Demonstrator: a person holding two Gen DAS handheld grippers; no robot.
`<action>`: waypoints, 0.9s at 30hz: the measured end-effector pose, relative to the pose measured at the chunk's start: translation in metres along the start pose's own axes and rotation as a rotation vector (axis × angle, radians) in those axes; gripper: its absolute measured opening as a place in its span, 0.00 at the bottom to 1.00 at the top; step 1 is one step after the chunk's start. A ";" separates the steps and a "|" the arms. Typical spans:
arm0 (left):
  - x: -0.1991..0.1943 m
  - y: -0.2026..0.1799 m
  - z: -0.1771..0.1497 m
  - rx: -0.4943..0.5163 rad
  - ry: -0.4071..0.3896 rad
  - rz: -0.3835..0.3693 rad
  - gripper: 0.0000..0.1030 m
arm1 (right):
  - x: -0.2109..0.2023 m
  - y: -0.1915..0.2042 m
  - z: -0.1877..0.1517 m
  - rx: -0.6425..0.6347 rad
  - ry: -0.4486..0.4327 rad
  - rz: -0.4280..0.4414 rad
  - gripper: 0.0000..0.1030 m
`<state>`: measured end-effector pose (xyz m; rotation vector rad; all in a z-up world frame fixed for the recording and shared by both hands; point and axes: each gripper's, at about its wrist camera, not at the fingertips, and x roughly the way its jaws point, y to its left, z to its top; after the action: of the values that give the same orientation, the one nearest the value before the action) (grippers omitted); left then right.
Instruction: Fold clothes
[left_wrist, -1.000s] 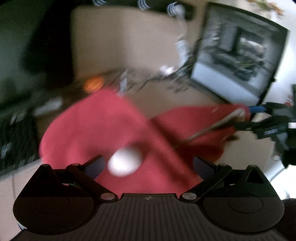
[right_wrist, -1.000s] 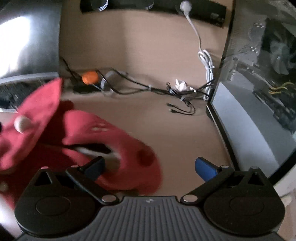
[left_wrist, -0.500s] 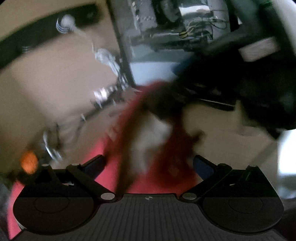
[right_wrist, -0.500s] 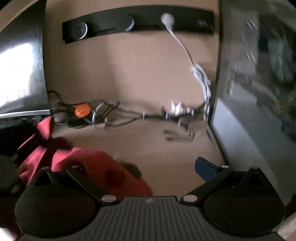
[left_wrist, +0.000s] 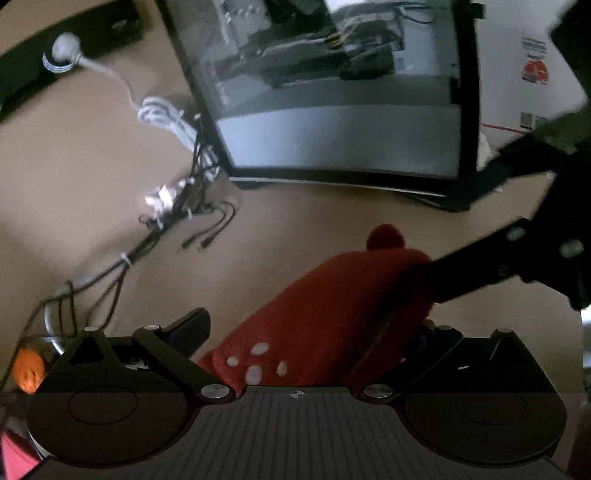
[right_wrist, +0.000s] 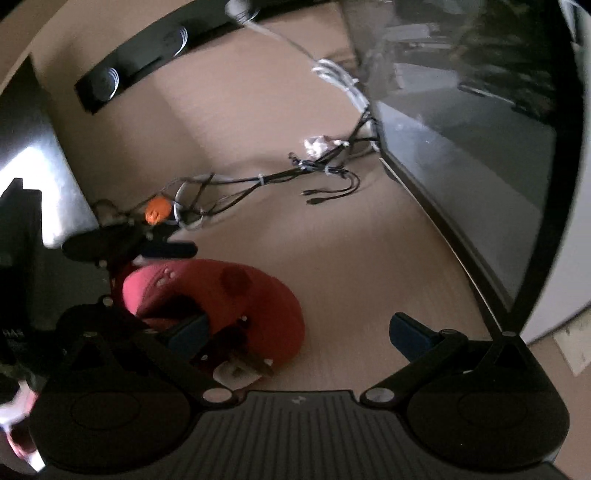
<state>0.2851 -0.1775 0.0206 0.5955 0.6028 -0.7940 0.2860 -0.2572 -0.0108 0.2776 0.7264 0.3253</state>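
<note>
On the left, the left tongs (left_wrist: 306, 332) stand spread around the bunched red garment (left_wrist: 332, 314) on the counter (left_wrist: 92, 166). The right tongs (right_wrist: 299, 328), also spread, have one finger buried in it. Closing now risks pinching several layers, spoiling the fold.

One red garment (left_wrist: 325, 314), two grippers (left_wrist: 306, 332) (right_wrist: 299, 332), one computer case (left_wrist: 332, 110), one orange ball (right_wrist: 157, 210).
</note>
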 end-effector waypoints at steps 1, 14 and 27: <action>0.001 0.000 0.000 -0.003 0.000 0.004 0.92 | -0.004 -0.003 0.000 0.035 -0.022 0.009 1.00; -0.009 0.001 0.001 -0.035 -0.007 0.006 0.41 | -0.006 -0.005 -0.002 0.064 -0.093 -0.209 1.00; -0.029 0.019 -0.002 -0.187 -0.051 -0.062 0.27 | 0.079 0.009 -0.021 -0.042 0.064 -0.129 0.81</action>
<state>0.2833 -0.1516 0.0443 0.3855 0.6437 -0.7985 0.3257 -0.2157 -0.0700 0.1803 0.7962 0.2272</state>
